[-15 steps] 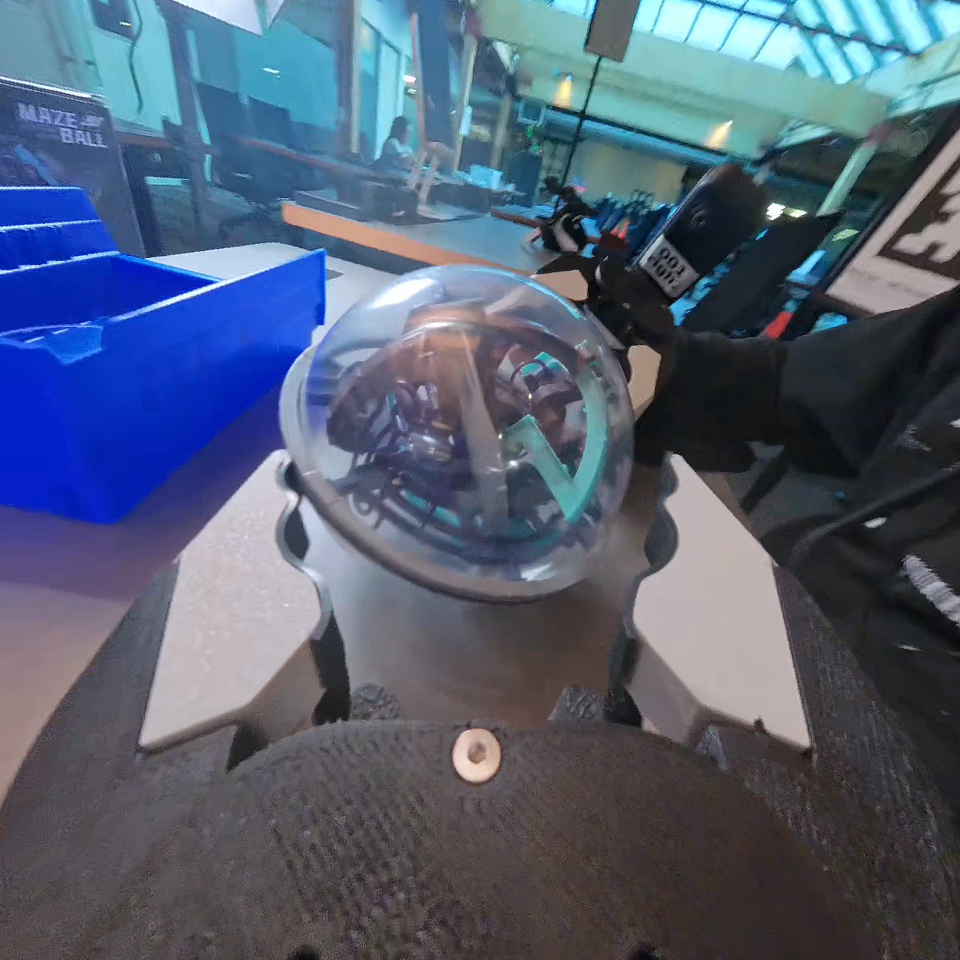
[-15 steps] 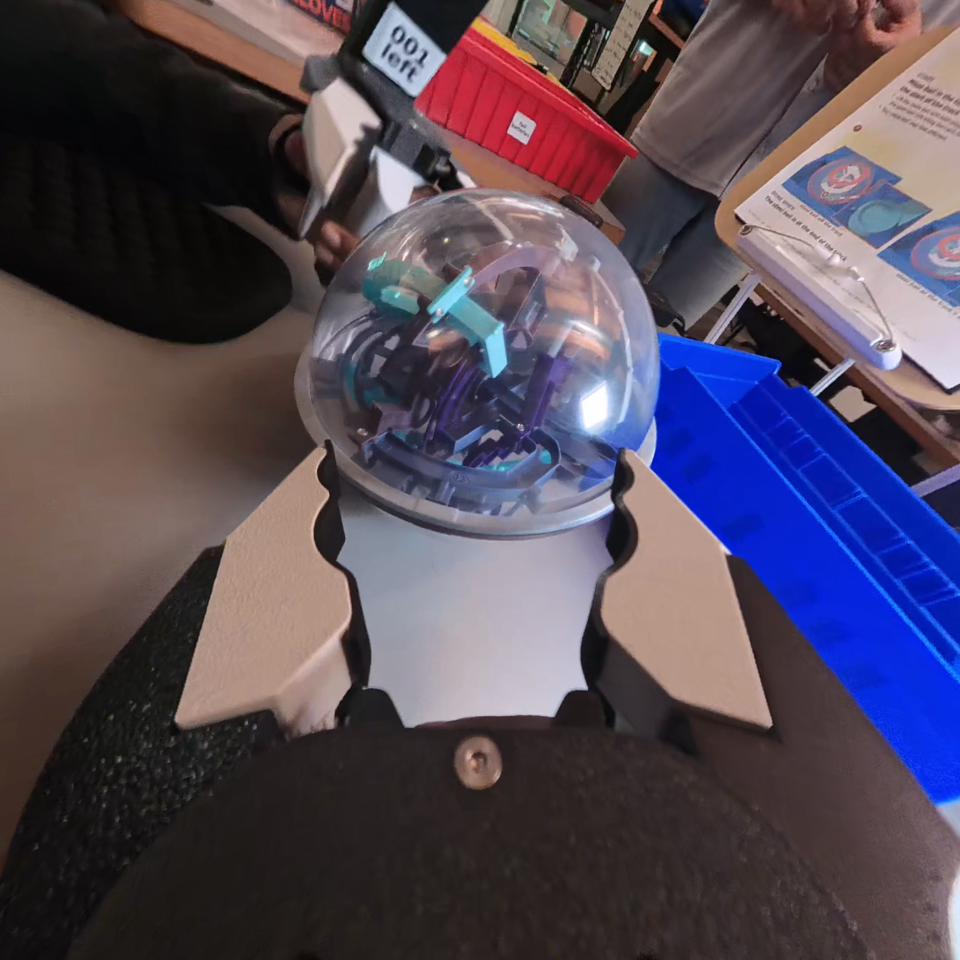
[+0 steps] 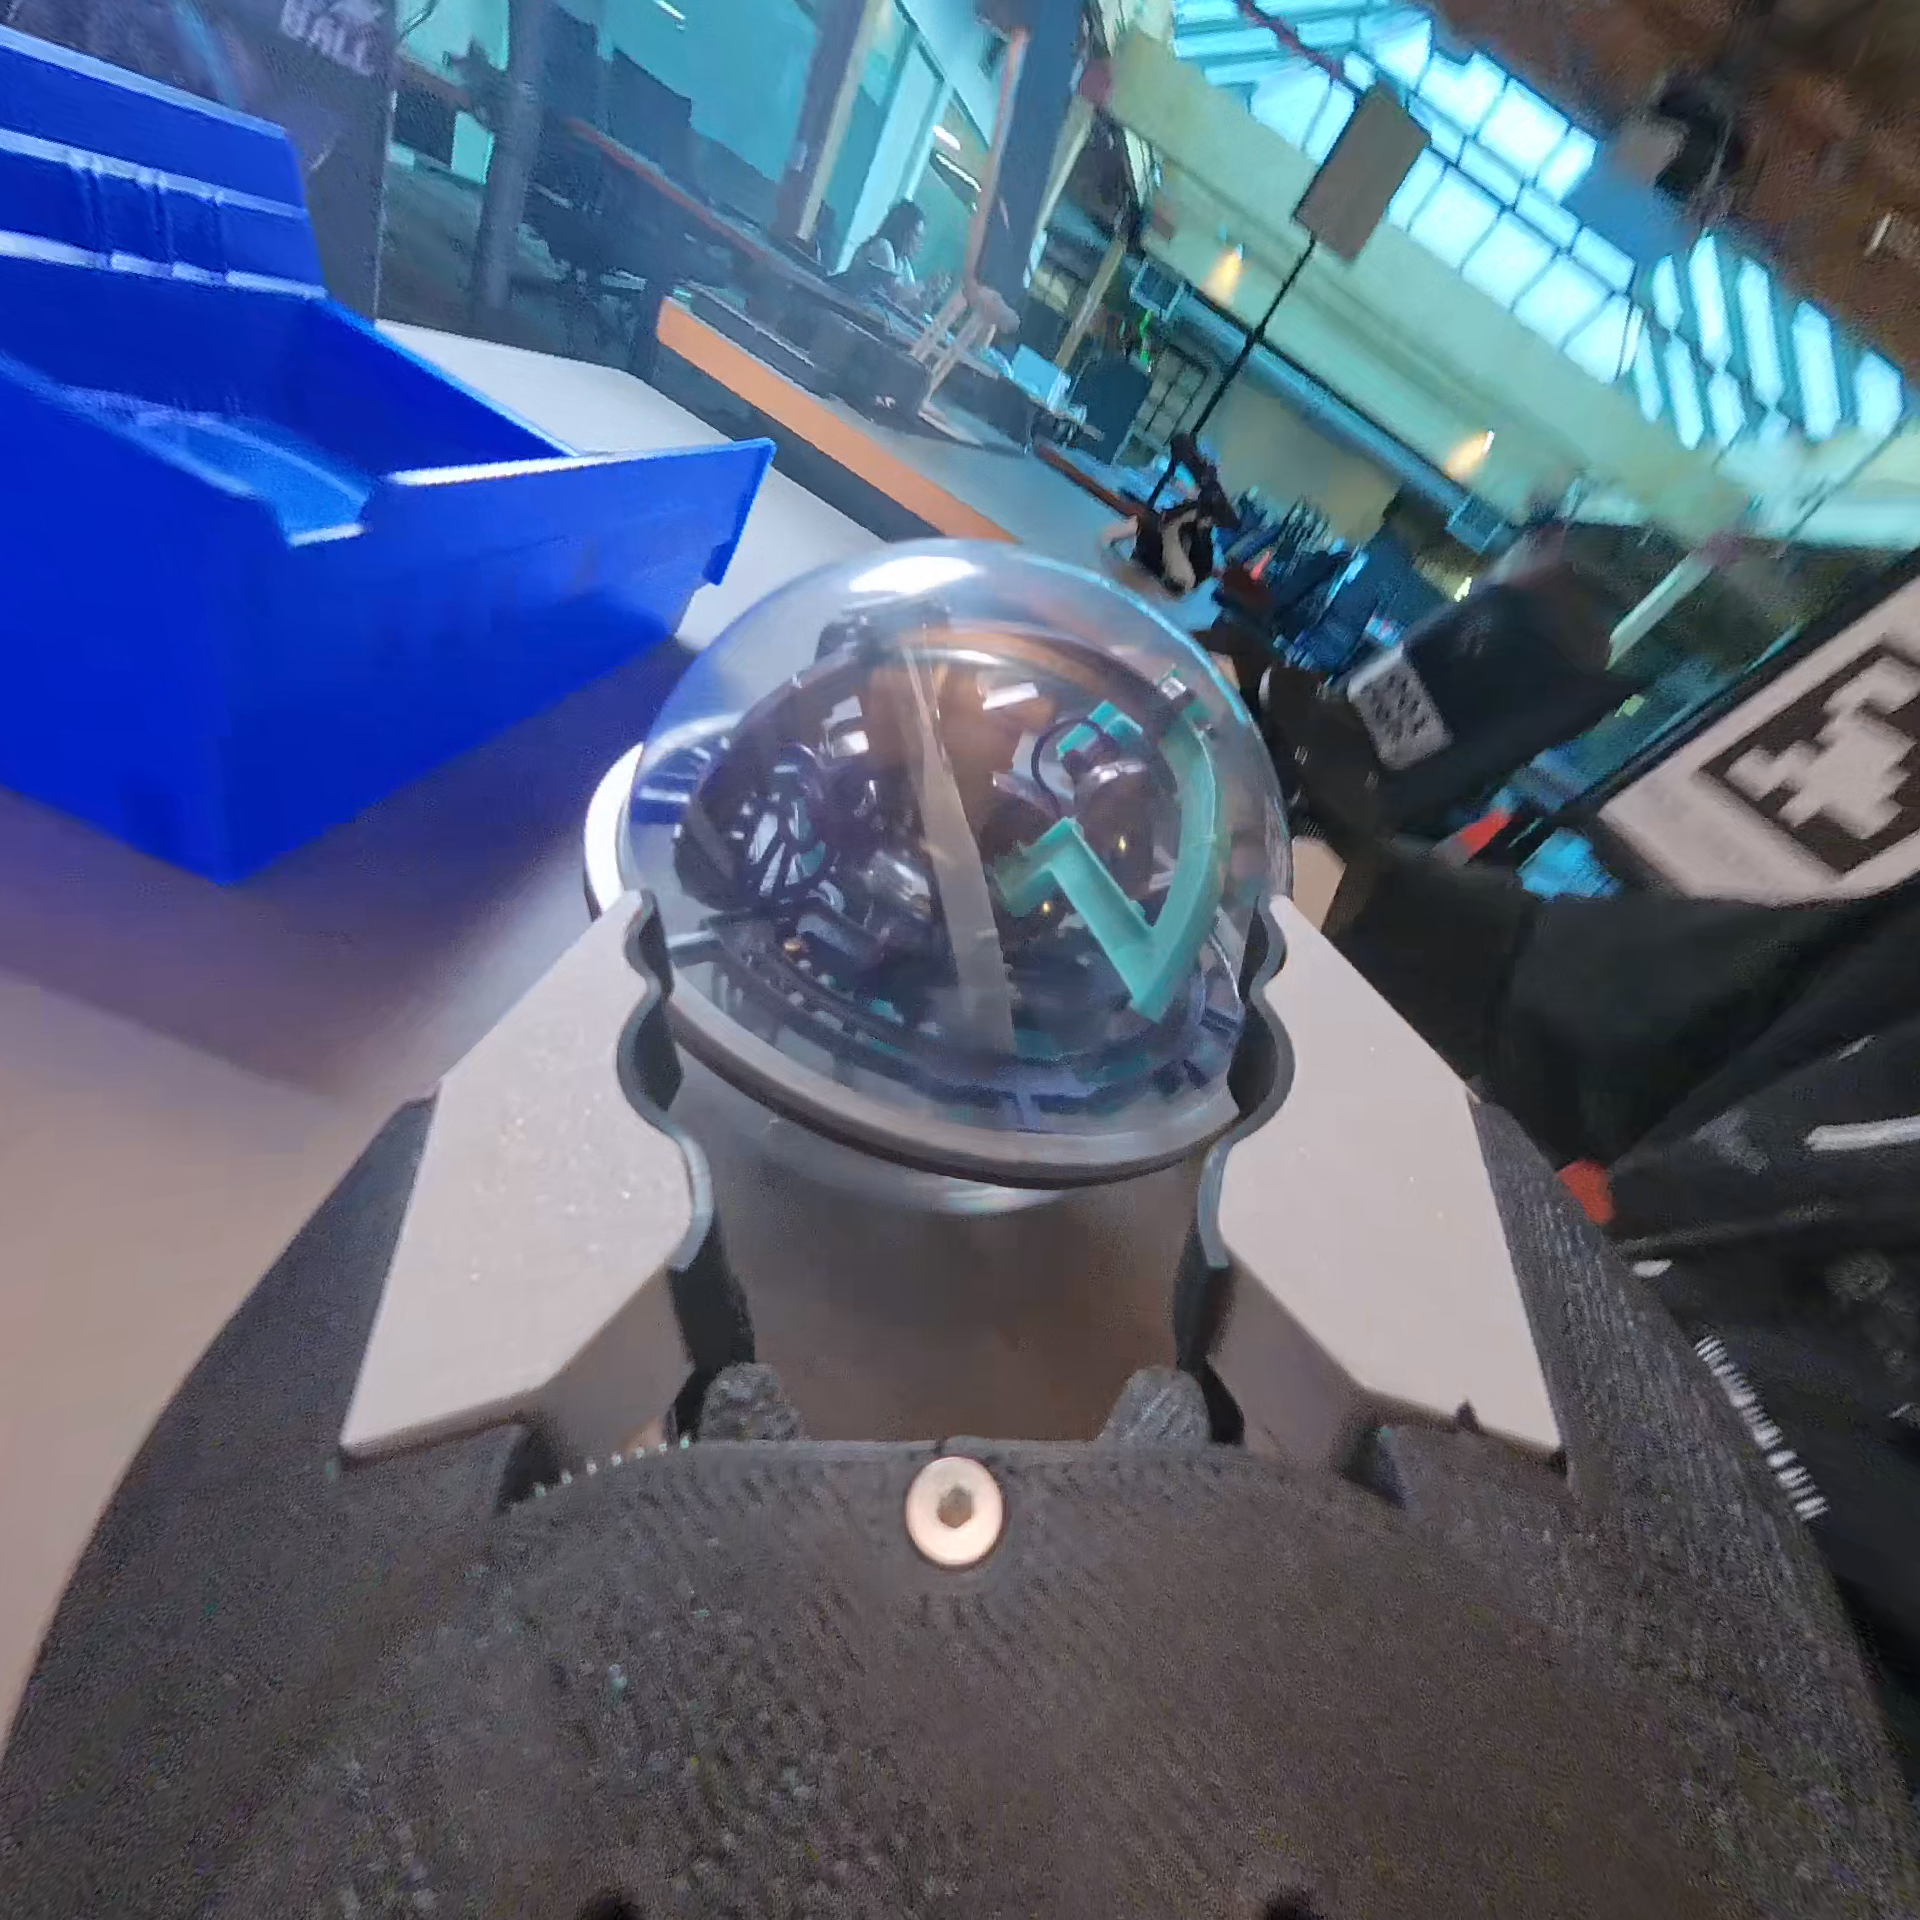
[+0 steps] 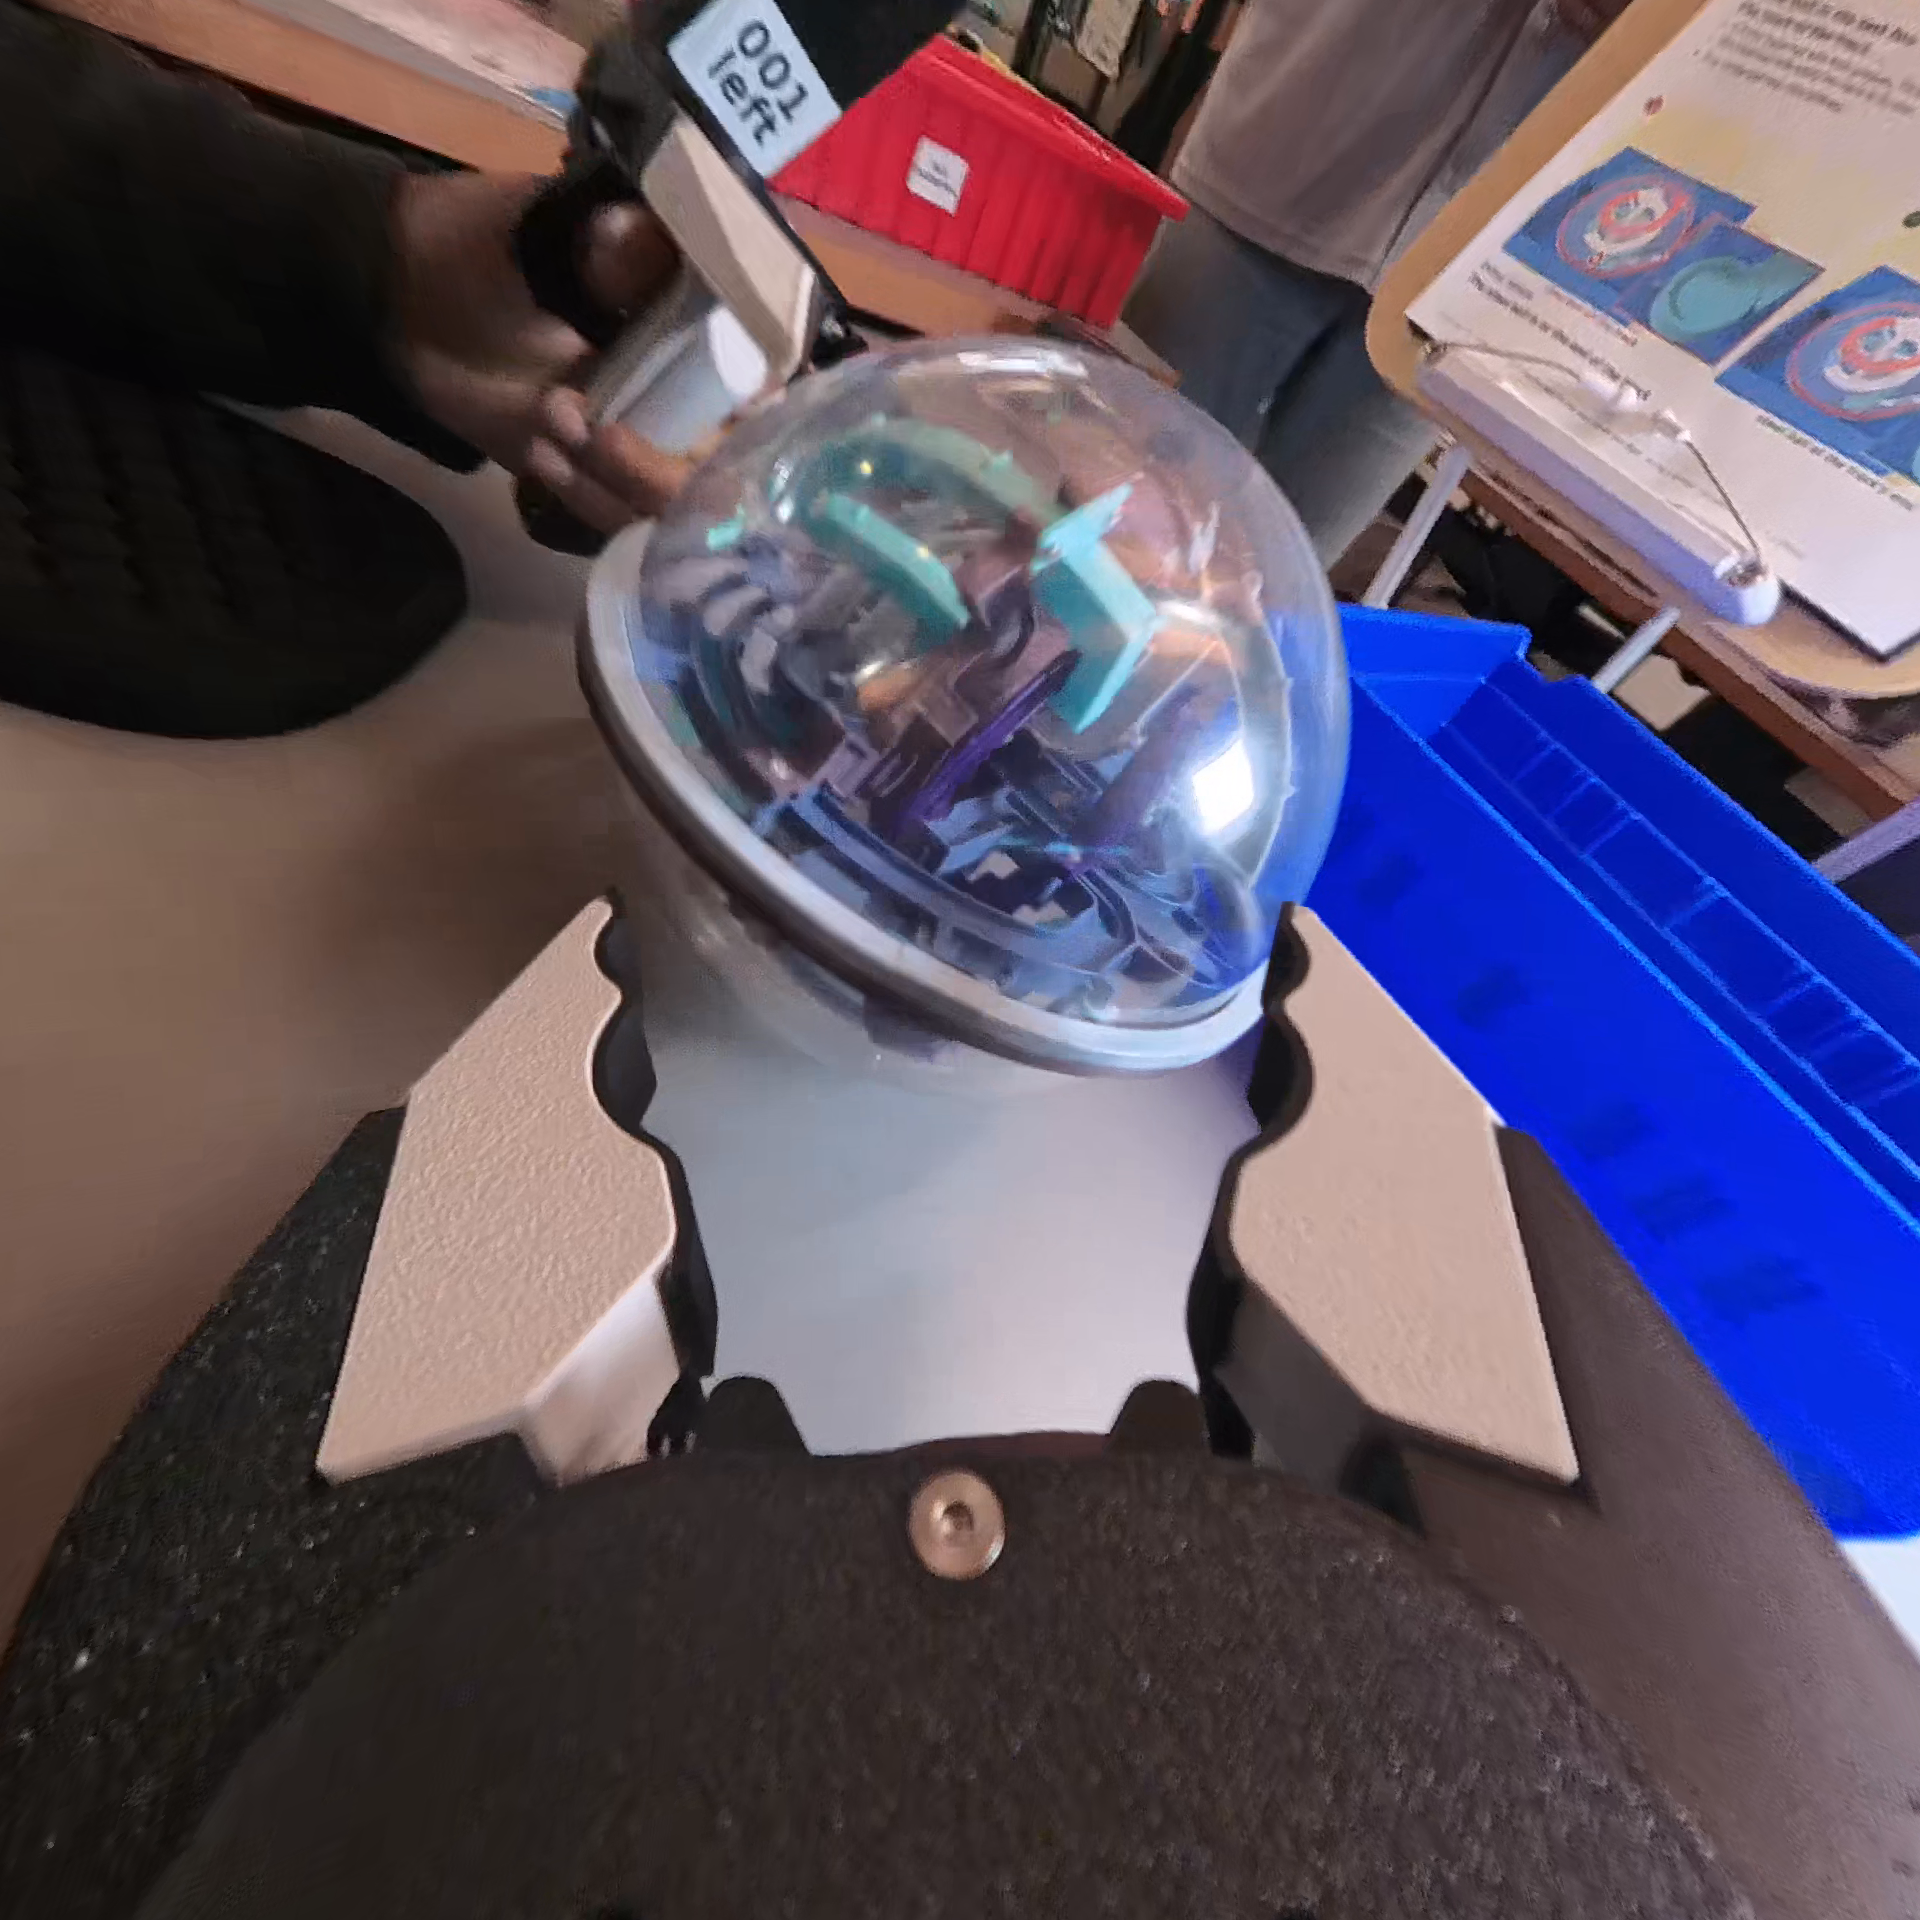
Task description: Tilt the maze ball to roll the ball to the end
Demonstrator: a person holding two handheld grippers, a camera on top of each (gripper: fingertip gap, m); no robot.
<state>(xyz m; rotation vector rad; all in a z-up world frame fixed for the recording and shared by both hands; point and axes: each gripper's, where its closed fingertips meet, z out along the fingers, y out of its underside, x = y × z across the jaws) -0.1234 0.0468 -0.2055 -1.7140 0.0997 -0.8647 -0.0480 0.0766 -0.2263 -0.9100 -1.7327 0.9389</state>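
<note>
**Maze ball tilted between two grippers, grip margin looks thin**

The left gripper sits at the lower centre of its own view, its pale fingers spread fairly wide and closed against the flanks of the maze ball, which fills the middle of the frame. The right gripper does the same from the opposite side: in its view the fingertips meet the grey rim low on the sphere, jaws wide and holding it. The globe's equator band slants there from upper left down to lower right, so the ball is clearly tipped. Teal and purple tracks show through the clear dome; the small steel ball inside cannot be picked out, so how far along the route it is cannot be told.

Outward from the grip, a blue bin lies in the upper left of the left view, close to the sphere on the tan table. In the right view a red bin sits at top centre and an instruction board at upper right.

The risk, as I judge it, is the smooth round shell slipping from the fingertip notches if either gripper twists out of step with the other. A tilt that is too steep or too quick could also throw the inner ball off its track, forcing a restart
</note>
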